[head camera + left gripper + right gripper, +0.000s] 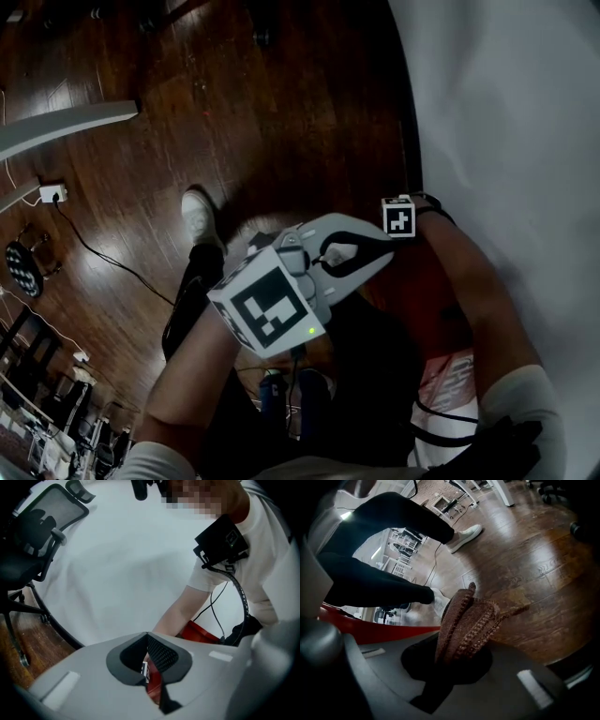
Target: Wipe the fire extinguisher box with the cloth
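Two sets of fingers differ: the right gripper [454, 654] is clamped on the brown knitted cloth [466, 620], while the left gripper [149, 670] is closed, empty. Wiping looks not yet begun; next, the cloth needs pressing onto the red fire extinguisher box [450, 375] at five o'clock.

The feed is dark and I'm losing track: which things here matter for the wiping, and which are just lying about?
For the job:
brown cloth, clamped in the right tool
red box

Lying about:
office chair
power strip

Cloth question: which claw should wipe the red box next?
Right, probably. The right claw pinches the brown cloth, and the red fire extinguisher box shows just beside it. The left claw is shut and holds nothing.
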`<move>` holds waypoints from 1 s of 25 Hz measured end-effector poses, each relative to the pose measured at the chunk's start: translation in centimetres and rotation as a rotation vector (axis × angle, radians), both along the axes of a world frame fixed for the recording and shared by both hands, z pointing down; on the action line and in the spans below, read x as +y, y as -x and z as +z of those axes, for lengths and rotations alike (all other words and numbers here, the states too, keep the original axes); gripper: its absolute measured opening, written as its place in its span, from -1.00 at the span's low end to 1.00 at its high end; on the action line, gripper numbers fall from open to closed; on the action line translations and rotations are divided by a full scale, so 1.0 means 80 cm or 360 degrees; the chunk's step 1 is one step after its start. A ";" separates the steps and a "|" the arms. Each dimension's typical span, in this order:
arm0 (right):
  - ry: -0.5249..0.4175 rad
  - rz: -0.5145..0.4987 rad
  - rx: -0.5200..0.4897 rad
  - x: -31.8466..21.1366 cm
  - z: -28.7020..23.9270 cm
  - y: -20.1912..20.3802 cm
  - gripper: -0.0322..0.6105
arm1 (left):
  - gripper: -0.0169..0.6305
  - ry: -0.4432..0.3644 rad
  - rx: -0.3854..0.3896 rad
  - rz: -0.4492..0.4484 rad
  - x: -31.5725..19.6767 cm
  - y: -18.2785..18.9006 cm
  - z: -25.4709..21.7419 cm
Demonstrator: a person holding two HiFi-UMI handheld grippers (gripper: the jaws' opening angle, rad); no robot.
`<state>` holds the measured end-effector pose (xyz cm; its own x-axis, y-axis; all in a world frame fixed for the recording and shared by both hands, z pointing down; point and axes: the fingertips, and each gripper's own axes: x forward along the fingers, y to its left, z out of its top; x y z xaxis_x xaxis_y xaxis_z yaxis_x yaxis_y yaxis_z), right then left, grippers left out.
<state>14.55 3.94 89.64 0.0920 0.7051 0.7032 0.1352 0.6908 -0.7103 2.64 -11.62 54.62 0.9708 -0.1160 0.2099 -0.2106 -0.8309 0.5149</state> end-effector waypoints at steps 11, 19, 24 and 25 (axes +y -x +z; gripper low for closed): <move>-0.0283 0.0533 -0.0133 -0.104 -0.193 0.054 -0.77 | -0.95 -0.0177 0.0061 0.0273 0.009 -0.004 -0.157; -0.0602 0.0918 -0.0212 -0.155 -0.390 0.054 -0.77 | -0.95 -0.0340 0.0114 0.0583 0.035 -0.018 -0.320; -0.0735 0.1054 -0.0257 -0.157 -0.483 0.034 -0.77 | -0.95 -0.0387 0.0116 0.0697 0.061 -0.031 -0.370; -0.0774 0.1096 -0.0250 -0.154 -0.504 0.027 -0.77 | -0.95 -0.0405 0.0126 0.0718 0.065 -0.035 -0.380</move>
